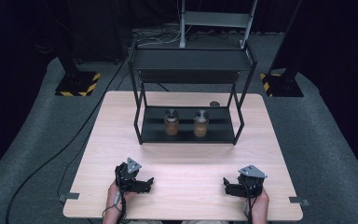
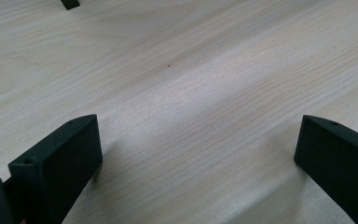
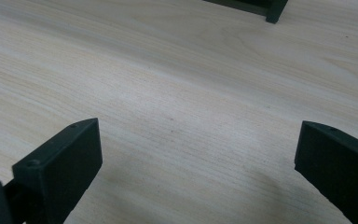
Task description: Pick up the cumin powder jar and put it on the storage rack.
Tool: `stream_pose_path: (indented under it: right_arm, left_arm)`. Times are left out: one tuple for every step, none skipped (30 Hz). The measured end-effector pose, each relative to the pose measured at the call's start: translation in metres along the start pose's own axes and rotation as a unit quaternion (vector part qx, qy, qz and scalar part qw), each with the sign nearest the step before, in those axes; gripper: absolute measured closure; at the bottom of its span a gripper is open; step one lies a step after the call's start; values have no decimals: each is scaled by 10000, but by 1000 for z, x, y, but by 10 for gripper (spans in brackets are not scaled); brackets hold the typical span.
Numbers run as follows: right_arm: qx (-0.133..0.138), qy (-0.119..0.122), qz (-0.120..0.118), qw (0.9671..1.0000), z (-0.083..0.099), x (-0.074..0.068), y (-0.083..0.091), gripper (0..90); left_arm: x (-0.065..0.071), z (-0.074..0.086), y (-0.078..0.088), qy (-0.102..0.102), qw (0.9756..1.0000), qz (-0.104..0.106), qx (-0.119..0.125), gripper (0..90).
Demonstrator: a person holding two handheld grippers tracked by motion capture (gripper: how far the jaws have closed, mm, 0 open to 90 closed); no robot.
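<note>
right, both claws are parked low at the near edge of the desk [image 1: 121,121], and nothing is in either of them. left claw [image 1: 145,183] sits by the person's left hand [image 1: 115,196], right claw [image 1: 229,185] by the right hand [image 1: 257,201]. in the left gripper view the jaws stand wide apart over bare wood grain, and it's the same story in the right gripper view: jaws spread, empty, hovering just above the desk.

now, where's the work? straight ahead and well apart from both claws: two jars stand upright on the bottom tier of the black shelf rack [image 1: 189,58], the left jar [image 1: 171,122] and the right jar [image 1: 201,123], side by side, near each other but not touching. each claw has a jar roughly forward and inward of it, so the left claw looks the nearer one for the left jar and the right claw for the right jar. my read is that any reach has to go forward and in under the upper tier, between the rack's front posts.

hard to call: a small dark round thing [image 1: 214,103] lies on the desk behind the rack, possibly a lid, too small to tell. the jars' amber contents are blurred. a rack foot [image 3: 277,10] is cut off at the top of the right gripper view.
</note>
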State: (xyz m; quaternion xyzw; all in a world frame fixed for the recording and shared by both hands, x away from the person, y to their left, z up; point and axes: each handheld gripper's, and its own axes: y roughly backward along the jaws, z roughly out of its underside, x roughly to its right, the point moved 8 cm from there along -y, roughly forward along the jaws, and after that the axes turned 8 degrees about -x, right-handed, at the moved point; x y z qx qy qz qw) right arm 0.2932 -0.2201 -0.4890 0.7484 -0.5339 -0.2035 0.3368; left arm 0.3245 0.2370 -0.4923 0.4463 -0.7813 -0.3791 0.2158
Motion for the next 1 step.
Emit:
stream_pose_path:
  right_arm:
    - [9,-1,0,10000,0,0,0,0]
  left_arm:
    - [0,0,0,-1,10000,0,-1,5]
